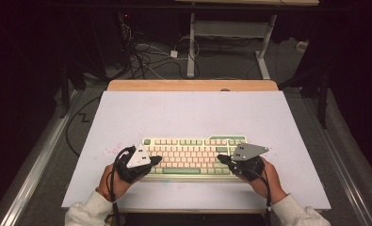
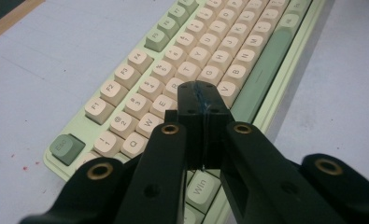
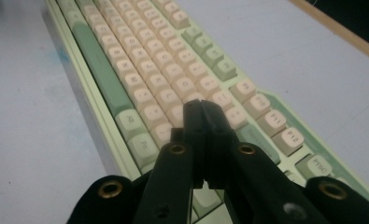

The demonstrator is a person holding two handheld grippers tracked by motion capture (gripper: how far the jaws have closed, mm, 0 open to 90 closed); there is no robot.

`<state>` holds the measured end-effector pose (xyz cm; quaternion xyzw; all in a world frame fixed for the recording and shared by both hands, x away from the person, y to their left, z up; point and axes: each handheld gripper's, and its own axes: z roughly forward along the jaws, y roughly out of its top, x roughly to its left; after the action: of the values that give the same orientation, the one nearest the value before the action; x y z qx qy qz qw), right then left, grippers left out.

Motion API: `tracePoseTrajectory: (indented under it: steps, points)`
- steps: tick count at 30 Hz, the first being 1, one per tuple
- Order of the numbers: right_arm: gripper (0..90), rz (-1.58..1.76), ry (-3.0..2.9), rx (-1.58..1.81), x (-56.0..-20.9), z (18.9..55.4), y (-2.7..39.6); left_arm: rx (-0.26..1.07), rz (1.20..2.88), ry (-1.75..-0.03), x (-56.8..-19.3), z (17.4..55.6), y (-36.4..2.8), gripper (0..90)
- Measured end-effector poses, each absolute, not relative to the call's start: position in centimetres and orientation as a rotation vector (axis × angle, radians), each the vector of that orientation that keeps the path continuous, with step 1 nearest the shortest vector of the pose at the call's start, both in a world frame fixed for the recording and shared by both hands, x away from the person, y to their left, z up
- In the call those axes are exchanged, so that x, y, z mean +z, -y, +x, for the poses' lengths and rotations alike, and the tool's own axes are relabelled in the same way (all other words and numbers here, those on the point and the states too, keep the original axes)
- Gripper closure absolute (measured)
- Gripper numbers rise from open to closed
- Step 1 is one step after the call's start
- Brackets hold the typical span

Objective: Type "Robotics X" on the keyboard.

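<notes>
Both clenched empty over the keyboard (image 1: pixel 193 155), left gripper (image 1: pixel 156 160) near its D key, right gripper (image 1: pixel 220 158) opposite: risk of wide tips mashing neighbouring keys.

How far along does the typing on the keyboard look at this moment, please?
Done: both grippers are shut and placed over the keyboard, the left gripper at its left end, the right gripper at its right end. In hand: the left tips sit above the keys near R. Left: whether any key is pressed cannot be told.
</notes>
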<state>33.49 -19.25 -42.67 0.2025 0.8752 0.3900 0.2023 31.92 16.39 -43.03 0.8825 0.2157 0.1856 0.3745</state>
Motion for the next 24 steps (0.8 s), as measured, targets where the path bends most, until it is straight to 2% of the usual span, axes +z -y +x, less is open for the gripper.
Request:
tracePoseTrajectory:
  steps: [24]
  points:
    - [90.0,0.593,-2.512,0.985,-45.0,34.3,19.4,0.464,2.278,-0.547,-43.4,31.9,-16.2,87.4]
